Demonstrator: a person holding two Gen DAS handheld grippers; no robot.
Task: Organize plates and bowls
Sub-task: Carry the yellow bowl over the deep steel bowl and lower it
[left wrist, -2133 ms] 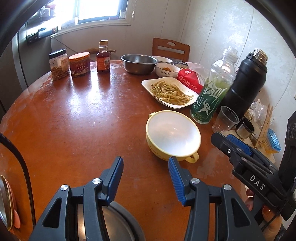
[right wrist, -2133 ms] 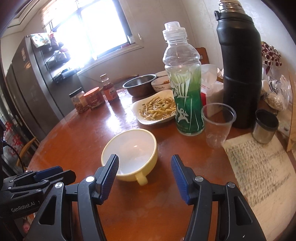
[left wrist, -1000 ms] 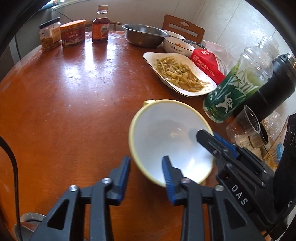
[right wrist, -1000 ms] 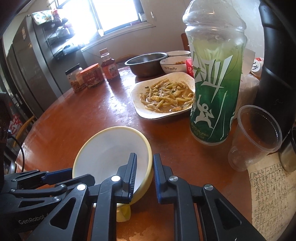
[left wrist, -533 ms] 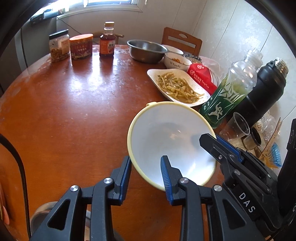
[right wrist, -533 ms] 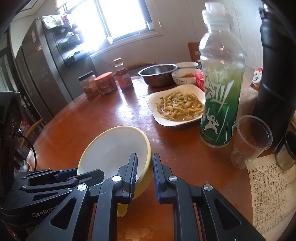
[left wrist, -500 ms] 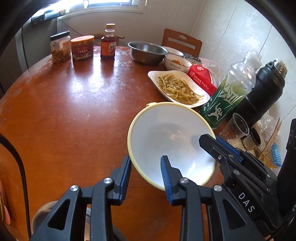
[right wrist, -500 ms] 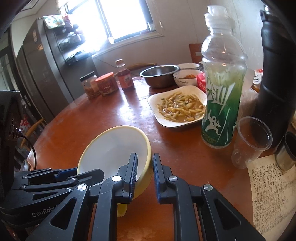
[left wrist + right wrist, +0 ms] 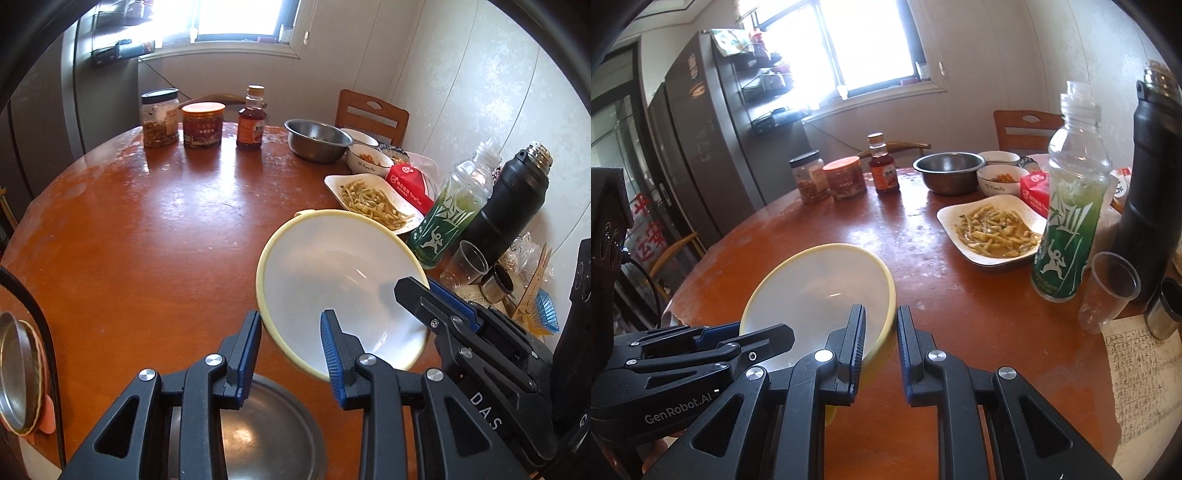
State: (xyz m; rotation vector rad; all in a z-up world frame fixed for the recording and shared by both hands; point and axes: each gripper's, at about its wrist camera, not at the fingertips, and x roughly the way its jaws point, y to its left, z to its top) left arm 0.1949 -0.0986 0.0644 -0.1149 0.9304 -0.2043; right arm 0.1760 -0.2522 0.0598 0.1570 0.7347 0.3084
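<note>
2 claw-mounted fisheyes, close, facing across the table, sharing yellow bowl

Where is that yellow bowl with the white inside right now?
The yellow bowl is lifted and tilted above the brown round table, with both grippers closed on its rim, the right gripper on the side nearest the green drink bottle.

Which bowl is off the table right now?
The yellow bowl, gripped at its rim by the right tool and left tool. The steel bowl and white bowl rest on the table.
</note>
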